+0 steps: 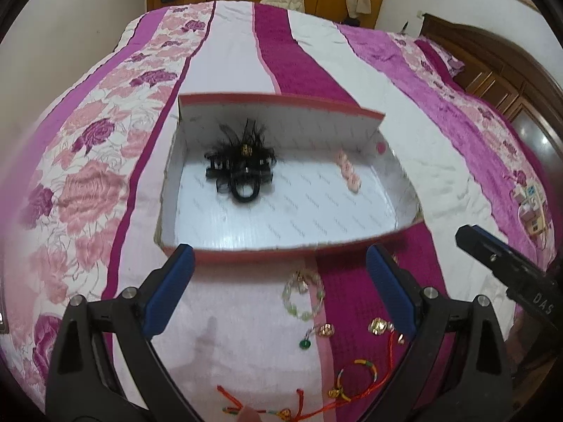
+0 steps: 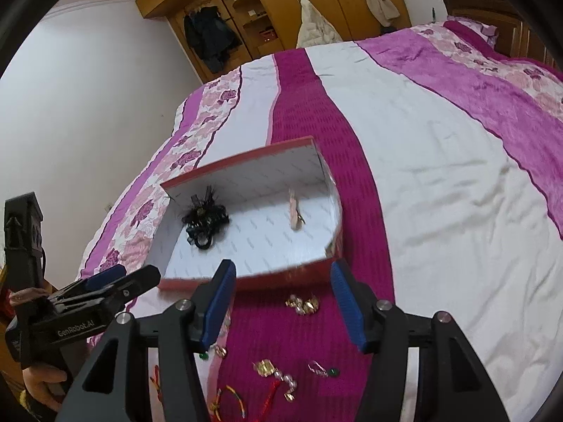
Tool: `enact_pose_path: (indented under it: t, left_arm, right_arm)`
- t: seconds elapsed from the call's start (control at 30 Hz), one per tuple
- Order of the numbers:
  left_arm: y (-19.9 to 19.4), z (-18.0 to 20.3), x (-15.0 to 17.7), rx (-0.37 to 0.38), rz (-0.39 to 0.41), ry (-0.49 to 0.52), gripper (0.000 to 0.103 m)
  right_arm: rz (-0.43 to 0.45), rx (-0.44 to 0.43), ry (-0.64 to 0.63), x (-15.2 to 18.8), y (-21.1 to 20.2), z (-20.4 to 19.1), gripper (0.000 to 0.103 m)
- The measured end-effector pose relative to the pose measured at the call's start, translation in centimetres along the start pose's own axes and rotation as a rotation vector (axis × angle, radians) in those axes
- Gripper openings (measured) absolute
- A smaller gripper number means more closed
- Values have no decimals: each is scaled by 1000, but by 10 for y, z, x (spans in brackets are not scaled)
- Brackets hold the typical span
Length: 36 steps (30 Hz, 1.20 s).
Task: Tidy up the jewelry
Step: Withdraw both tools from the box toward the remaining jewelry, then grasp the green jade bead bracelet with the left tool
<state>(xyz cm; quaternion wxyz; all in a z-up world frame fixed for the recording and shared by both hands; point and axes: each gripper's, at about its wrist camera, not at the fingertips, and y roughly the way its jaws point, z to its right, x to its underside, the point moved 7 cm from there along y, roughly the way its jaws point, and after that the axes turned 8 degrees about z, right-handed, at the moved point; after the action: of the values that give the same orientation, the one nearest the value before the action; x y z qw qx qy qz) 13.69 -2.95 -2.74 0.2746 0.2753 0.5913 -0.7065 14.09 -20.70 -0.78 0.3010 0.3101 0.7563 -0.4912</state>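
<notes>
Left gripper point(image 1: 279, 290) spread wide, empty; right gripper point(image 2: 283, 304) parted, empty. Both above jewelry point(image 2: 302, 304) loose on bed point(image 2: 440, 176), just before open red box point(image 1: 246, 249) holding black hair clip point(image 1: 241, 168).

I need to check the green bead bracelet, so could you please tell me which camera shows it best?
The left wrist view: the green bead bracelet lies whole and unobstructed on the bedspread, just before the box. The right wrist view does not clearly show it.

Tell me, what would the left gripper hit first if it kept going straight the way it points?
Probably the box's near red wall, or the bedspread before it; depth is unclear. The left gripper is open and empty.
</notes>
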Motion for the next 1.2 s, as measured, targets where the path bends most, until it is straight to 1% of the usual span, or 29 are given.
enact_pose_path:
  t: [0.13, 0.3, 0.43, 0.67, 0.77, 0.83, 0.93, 1.03, 1.2]
  left_arm:
    - [5, 3, 14, -9, -32, 5, 91]
    - [15, 14, 29, 8, -45, 23, 90]
    - [26, 20, 41, -17, -49, 50, 89]
    - [45, 24, 56, -29, -73, 80, 79]
    - [54, 24, 62, -33, -99, 90, 77]
    - [59, 23, 67, -45, -113, 96, 76]
    - [59, 22, 70, -50, -112, 101, 76]
    - [63, 23, 74, -55, -134, 122, 77]
    - [65, 24, 75, -55, -156, 113, 77]
  right_arm:
    - [-1, 18, -2, 10, -6, 8, 60]
    - [-4, 24, 25, 17, -9, 18, 60]
    - [-12, 25, 46, 24, -10, 25, 60]
    - [-21, 41, 73, 32, -11, 40, 60]
    - [-26, 48, 83, 34, -10, 45, 60]
    - [-29, 51, 92, 36, -10, 49, 60]
    - [-35, 50, 106, 39, -8, 53, 60]
    - [-42, 52, 108, 41, -7, 56, 60]
    - [-50, 50, 110, 44, -4, 57, 60]
